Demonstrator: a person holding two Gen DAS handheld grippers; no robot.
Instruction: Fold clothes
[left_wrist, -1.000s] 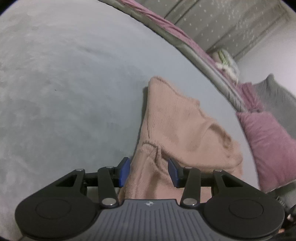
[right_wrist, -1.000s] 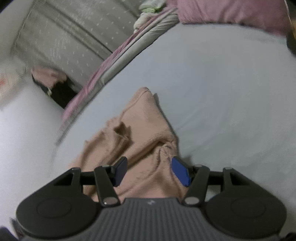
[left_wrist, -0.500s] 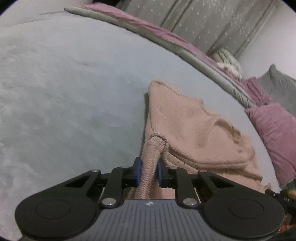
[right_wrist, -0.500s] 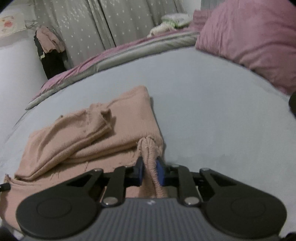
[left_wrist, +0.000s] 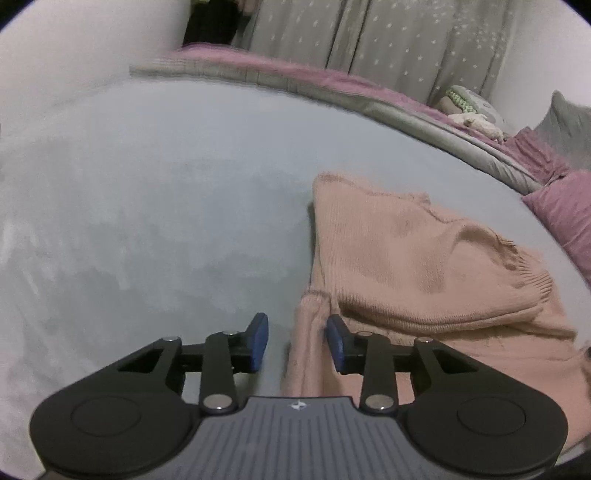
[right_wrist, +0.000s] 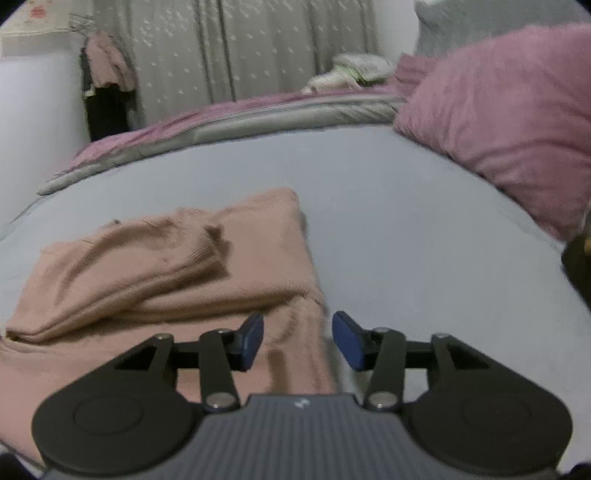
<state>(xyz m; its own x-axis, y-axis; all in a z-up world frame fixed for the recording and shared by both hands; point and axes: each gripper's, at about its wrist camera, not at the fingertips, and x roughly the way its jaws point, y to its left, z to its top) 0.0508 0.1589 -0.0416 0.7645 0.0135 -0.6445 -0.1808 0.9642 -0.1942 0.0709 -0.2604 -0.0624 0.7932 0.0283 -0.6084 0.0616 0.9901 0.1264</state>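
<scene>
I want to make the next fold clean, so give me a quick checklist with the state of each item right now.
1. Left gripper open, free of cloth: ok, fingers apart, though an edge of the sweater lies between them.
2. Right gripper open: ok, fingers apart over the sweater's near corner.
3. Sweater lying flat on the bed: not ok, the top layer is bunched and wrinkled.
4. Edges lined up: not ok, the bottom layer sticks out beyond the folded part.
5. Room on the bed for folding: ok, the pillow sits apart from the sweater.
</scene>
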